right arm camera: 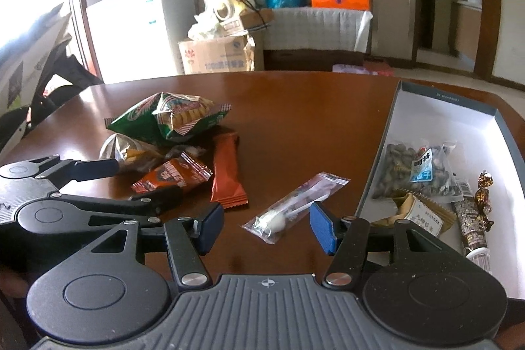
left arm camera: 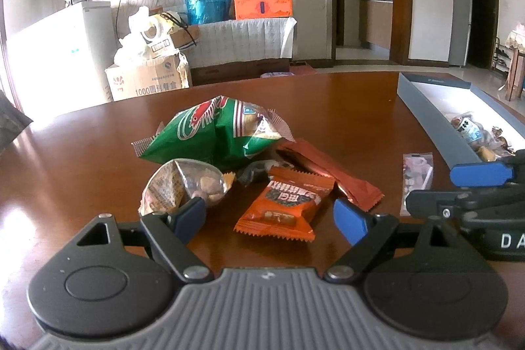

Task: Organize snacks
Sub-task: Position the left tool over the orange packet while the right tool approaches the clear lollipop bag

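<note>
On the brown table (left arm camera: pixel 344 107) lies a heap of snacks: a green chip bag (left arm camera: pixel 213 130), a clear nut packet (left arm camera: pixel 177 186), a long rust-red packet (left arm camera: pixel 331 173) and an orange packet (left arm camera: pixel 283 205). My left gripper (left arm camera: pixel 269 218) is open just above the table, the orange packet lying ahead between its fingers, untouched. A clear lollipop packet (right arm camera: pixel 295 205) lies apart to the right. My right gripper (right arm camera: pixel 266 228) is open, its fingers either side of that packet's near end without pressing it. The left gripper (right arm camera: pixel 146 181) shows at the left of the right wrist view.
A grey box with a white inside (right arm camera: pixel 443 127) stands at the table's right, holding a seed bag (right arm camera: pixel 413 176), a beige packet (right arm camera: pixel 423 215) and wrapped candies (right arm camera: pixel 482 189). Beyond the far table edge are a cardboard carton (left arm camera: pixel 147 77) and a white cabinet (left arm camera: pixel 59 54).
</note>
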